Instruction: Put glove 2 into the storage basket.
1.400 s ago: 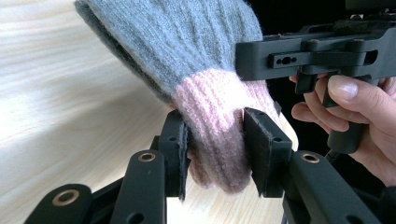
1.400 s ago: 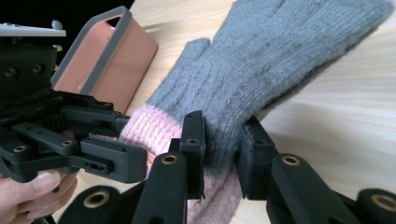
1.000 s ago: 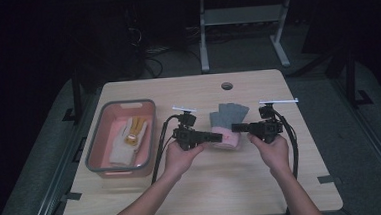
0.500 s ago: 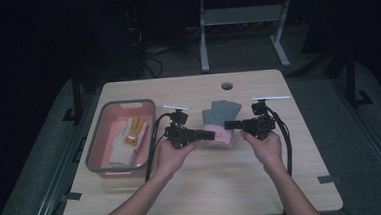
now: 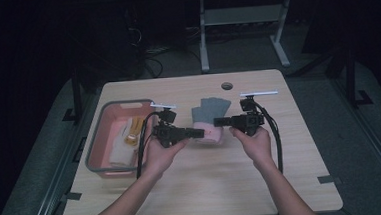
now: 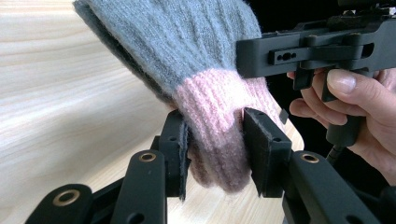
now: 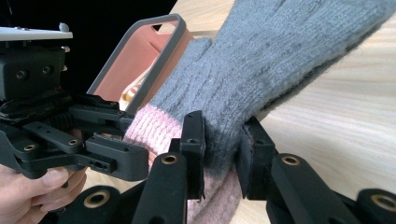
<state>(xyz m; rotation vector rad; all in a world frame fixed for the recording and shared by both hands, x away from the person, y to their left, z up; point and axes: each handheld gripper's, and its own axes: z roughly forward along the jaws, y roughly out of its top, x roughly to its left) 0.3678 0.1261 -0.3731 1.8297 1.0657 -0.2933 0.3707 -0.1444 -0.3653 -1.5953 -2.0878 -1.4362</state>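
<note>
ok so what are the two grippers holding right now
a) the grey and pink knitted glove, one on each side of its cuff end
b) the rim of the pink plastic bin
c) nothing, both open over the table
a: the left gripper pinches the pink ribbed cuff of the grey and pink knitted glove, and the right gripper clamps the grey knit just above it.

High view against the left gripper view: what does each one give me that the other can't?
High view: the whole table, the pink bin with items inside, and both hands side by side at the glove.

Left gripper view: the left gripper up close, its jaws pinching the glove's pink cuff, knit detail clear.

Both: the grey glove, the wooden tabletop, the right gripper and the hand holding it.
</note>
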